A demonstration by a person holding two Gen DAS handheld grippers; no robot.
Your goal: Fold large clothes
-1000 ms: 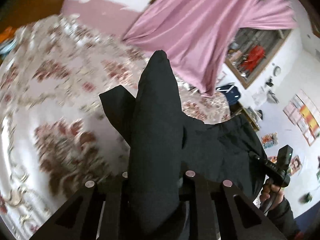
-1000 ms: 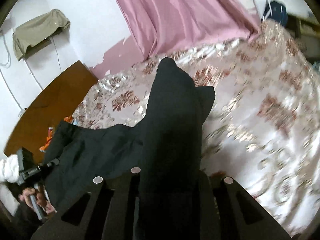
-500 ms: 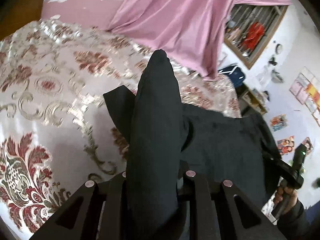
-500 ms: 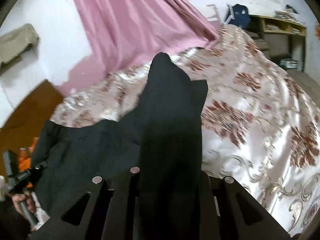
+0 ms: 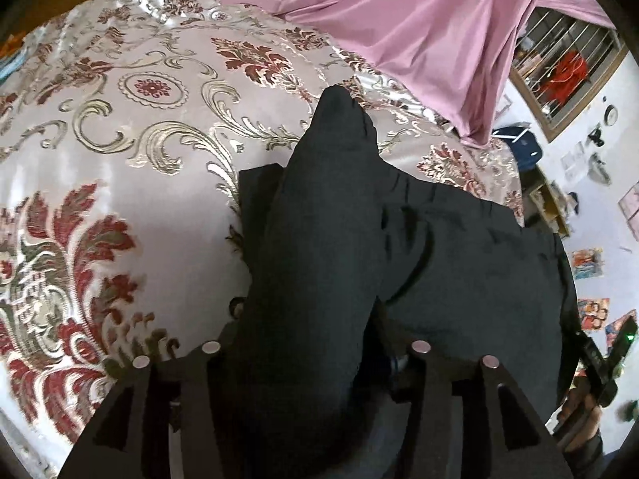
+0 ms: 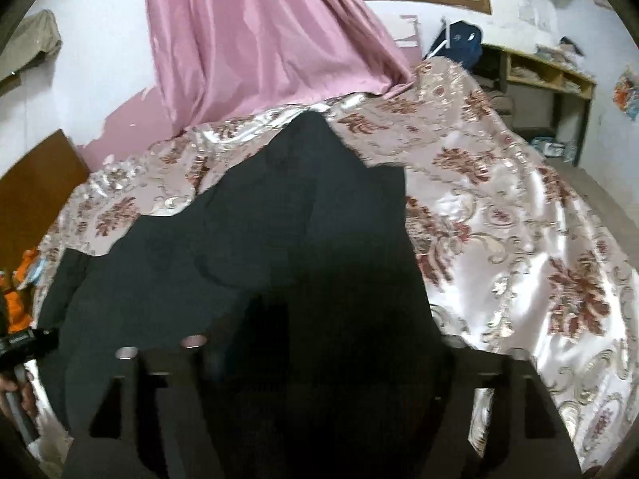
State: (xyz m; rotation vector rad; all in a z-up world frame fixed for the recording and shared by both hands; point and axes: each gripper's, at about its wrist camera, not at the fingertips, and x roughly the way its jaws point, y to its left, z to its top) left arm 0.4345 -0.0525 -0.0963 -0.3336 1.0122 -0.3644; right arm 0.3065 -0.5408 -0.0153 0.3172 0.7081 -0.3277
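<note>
Between the left gripper's fingers a fold of the black garment bulges up; the jaws have just been opening and now stand apart, cloth draped over them, not pinched. Same at the right gripper: jaws have just been opening, spread wide, with the garment heaped across them. Beyond, the garment lies flat between both grippers on the bedspread, floral and shiny. A pink curtain hangs behind the bed. A hand grips the right gripper's handle.
</note>
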